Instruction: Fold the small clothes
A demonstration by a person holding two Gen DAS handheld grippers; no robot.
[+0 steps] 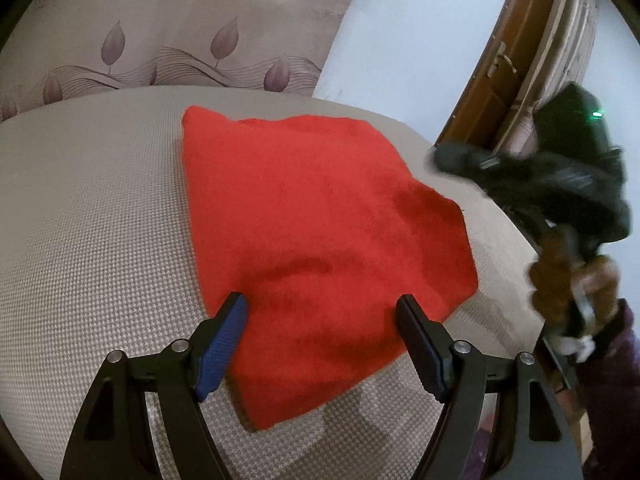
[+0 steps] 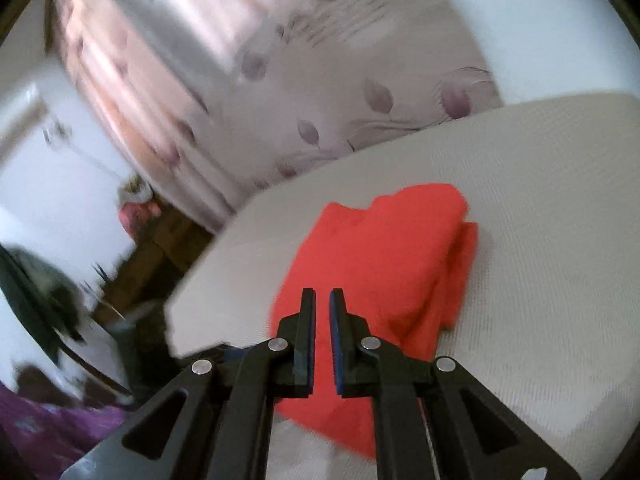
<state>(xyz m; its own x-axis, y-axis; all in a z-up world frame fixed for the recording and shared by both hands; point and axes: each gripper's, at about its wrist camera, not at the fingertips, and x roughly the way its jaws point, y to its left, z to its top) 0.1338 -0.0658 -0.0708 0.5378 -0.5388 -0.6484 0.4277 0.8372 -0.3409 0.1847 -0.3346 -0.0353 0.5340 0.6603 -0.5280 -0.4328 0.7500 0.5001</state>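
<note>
A red folded cloth lies on a grey woven padded surface. My left gripper hovers over the cloth's near edge, open wide, with one blue-padded finger at the cloth's left border and the other over its right part; neither pad presses on it. My right gripper is held above the cloth's near corner, its jaws almost together with a thin slit and nothing in it. In the left wrist view the right gripper shows blurred beyond the cloth's right corner, held by a hand.
A curtain with purple leaf prints hangs behind the surface. A brown wooden door and a pale wall stand to the right. The surface's edge drops to dim floor clutter and purple fabric.
</note>
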